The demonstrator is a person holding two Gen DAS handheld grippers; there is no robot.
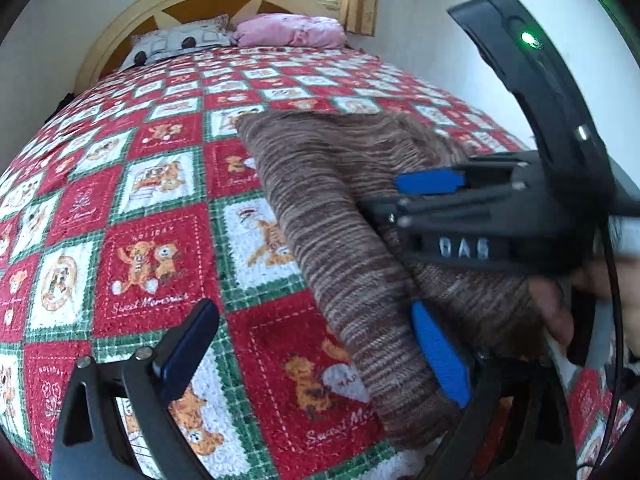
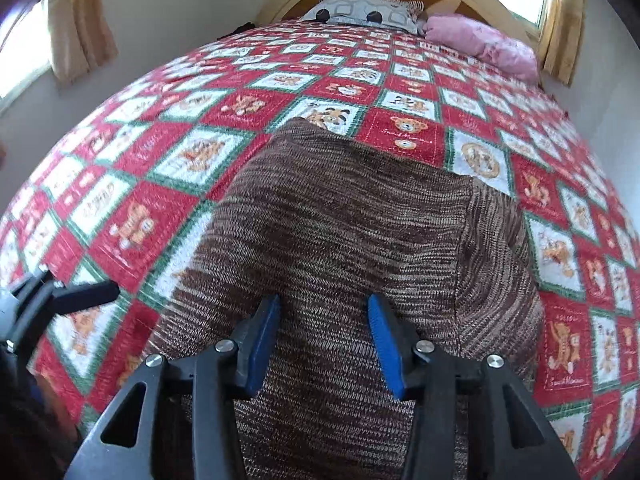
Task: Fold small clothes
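Bedspread (image 2: pixel 132 184) wide open around folded knit (image 2: pixel 340 216).

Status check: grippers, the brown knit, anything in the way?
Left gripper open, empty, beside brown knit. Right gripper open over knit, pinching nothing. Knit partly folded on quilt. Nothing in the way.

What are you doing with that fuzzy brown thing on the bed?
A person is folding a small brown knitted garment on a bed covered with a red, white and green teddy-bear quilt, using a gripper in each hand. The right gripper sits over the knit with its jaws apart, not pinching it. The left gripper is open too, one finger at the garment's near edge. Part of the garment is already folded over.
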